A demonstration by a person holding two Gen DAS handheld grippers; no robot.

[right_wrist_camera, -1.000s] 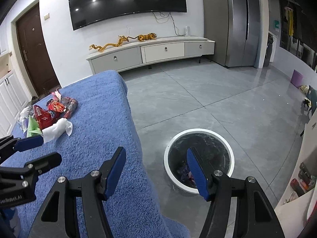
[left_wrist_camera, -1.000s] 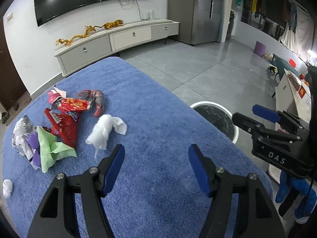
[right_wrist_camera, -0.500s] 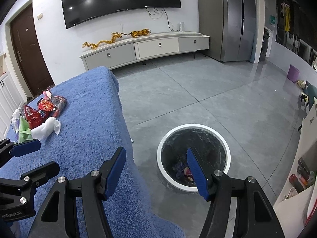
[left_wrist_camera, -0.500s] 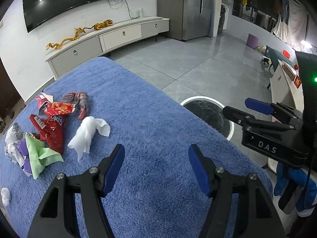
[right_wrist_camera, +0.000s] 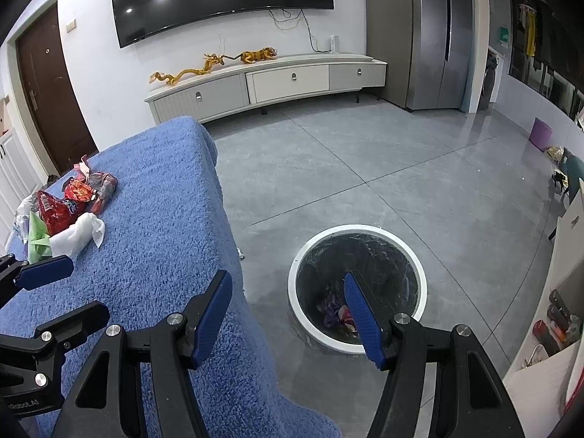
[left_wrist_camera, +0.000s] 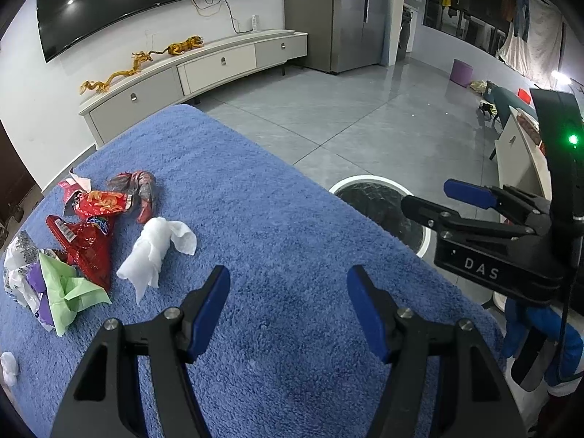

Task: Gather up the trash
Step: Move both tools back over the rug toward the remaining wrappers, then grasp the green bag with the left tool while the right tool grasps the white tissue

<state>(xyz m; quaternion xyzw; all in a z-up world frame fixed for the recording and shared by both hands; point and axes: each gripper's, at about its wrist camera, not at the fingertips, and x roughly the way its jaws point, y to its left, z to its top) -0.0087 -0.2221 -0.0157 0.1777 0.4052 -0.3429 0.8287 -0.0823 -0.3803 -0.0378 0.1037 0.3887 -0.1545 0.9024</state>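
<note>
Trash lies in a heap on the blue towel-covered table (left_wrist_camera: 277, 219): a crumpled white tissue (left_wrist_camera: 153, 252), red snack wrappers (left_wrist_camera: 91, 226), a green paper (left_wrist_camera: 69, 292) and a silver-and-purple wrapper (left_wrist_camera: 22, 273). My left gripper (left_wrist_camera: 288, 292) hovers open over bare towel, right of the tissue, holding nothing. My right gripper (right_wrist_camera: 288, 303) is open and empty, above the table's edge and the round white-rimmed bin (right_wrist_camera: 419, 266) on the floor, which holds some scraps. In the right wrist view the heap (right_wrist_camera: 69, 215) sits far left. The right gripper (left_wrist_camera: 474, 204) also shows in the left wrist view.
A small white scrap (left_wrist_camera: 9, 367) lies at the towel's left edge. Grey tiled floor (right_wrist_camera: 365, 168) spreads beyond the table. A low white TV cabinet (right_wrist_camera: 270, 85) with golden figures stands at the far wall, and white furniture (right_wrist_camera: 562, 314) to the bin's right.
Both views have shifted only slightly; the trash heap and bin lie where they were. Neither gripper has opened, shut or taken anything.
</note>
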